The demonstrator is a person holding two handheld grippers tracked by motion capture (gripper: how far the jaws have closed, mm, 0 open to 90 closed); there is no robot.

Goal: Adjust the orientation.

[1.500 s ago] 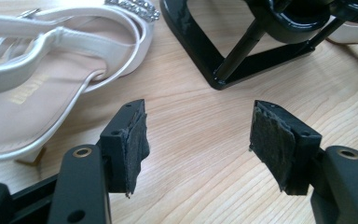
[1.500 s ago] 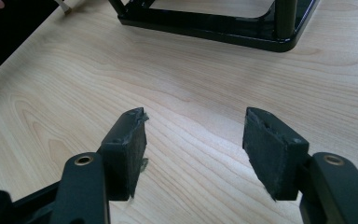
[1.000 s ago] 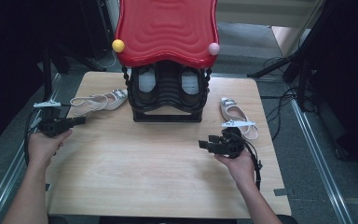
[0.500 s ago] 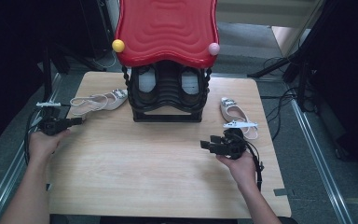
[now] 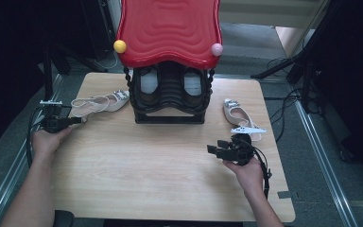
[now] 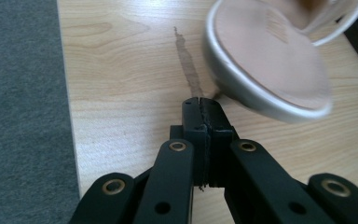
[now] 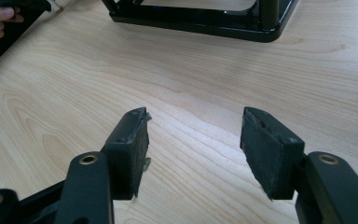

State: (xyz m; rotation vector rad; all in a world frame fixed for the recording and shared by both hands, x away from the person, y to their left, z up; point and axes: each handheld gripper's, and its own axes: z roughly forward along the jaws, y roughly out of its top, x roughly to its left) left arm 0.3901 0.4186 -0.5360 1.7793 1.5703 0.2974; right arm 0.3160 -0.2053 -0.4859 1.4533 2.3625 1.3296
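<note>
Shoes: two pale flat shoes lay on the table. The left shoe (image 5: 99, 101) lay on its side near the left edge, toe toward the rack; the right shoe (image 5: 238, 115) sat upright near the right edge.
Shoe detail: in the left gripper view the left shoe's (image 6: 270, 60) tan sole faced the camera, just beyond the jaw tips; whether they touched could not be told.
Rack: one black shoe rack (image 5: 170, 97) stood at the middle of the far edge, under a red wavy top (image 5: 169, 29) bearing one yellow ball (image 5: 119, 46) and one pink ball (image 5: 216, 48).
Left gripper: the left gripper (image 5: 78, 120), at the left edge beside the left shoe's heel, had its jaws pressed together with nothing between them (image 6: 199, 103).
Right gripper: the right gripper (image 5: 211, 150), held over the right half of the table toward the near edge, had its jaws spread wide over bare wood (image 7: 193, 135).
Surface: one light wooden table (image 5: 146, 170) with visible grain.
Room: grey carpet (image 6: 23, 102), black cables and dark stands surrounded the table.
</note>
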